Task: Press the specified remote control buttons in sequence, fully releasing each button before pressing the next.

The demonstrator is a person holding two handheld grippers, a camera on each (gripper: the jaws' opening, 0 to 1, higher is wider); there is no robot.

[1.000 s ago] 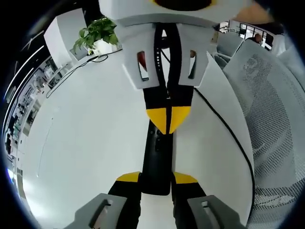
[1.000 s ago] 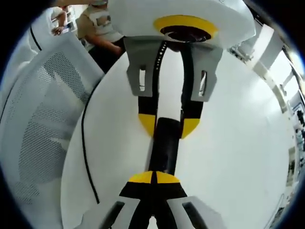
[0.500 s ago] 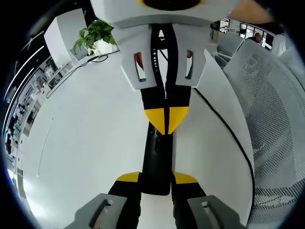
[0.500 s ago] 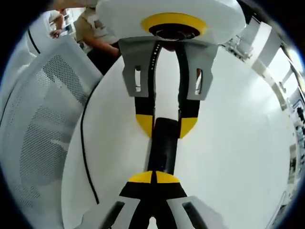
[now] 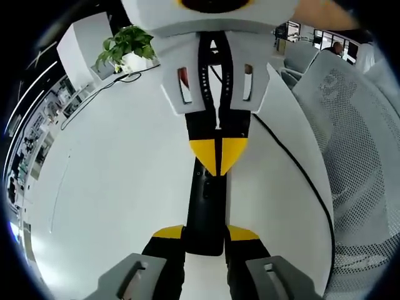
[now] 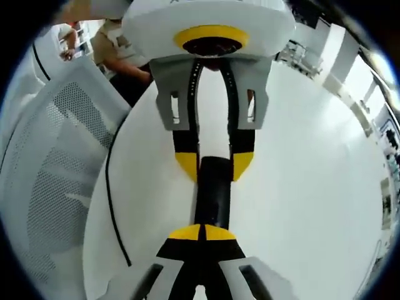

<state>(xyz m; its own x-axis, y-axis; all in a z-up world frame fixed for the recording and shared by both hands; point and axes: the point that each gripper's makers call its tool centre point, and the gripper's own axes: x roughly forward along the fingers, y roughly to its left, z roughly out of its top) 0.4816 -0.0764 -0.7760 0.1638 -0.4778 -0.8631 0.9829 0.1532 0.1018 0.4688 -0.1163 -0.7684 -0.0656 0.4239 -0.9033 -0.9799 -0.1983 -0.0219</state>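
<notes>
A slim black remote (image 5: 205, 209) lies lengthwise on the white table (image 5: 112, 181). My left gripper (image 5: 205, 233) is shut on its near end, one yellow-tipped jaw on each side. From the far side my right gripper (image 5: 217, 155) reaches in, shut, its joined yellow tips resting on the remote's upper face. In the right gripper view the same remote (image 6: 212, 200) runs away from my shut right gripper (image 6: 202, 232) to the left gripper (image 6: 214, 165) clamped on its far end. The buttons under the tips are hidden.
A black cable (image 5: 294, 162) curves along the table's edge, seen again as a cable (image 6: 111, 206). A white mesh chair (image 5: 356, 137) stands beside the table. A potted plant (image 5: 125, 44) sits at the far corner. A person (image 6: 119, 44) stands behind the chair (image 6: 50, 175).
The right gripper view has tilted a little, so the left gripper sits slightly higher and to the left in it. Both grippers keep their hold and contact on the remote.
</notes>
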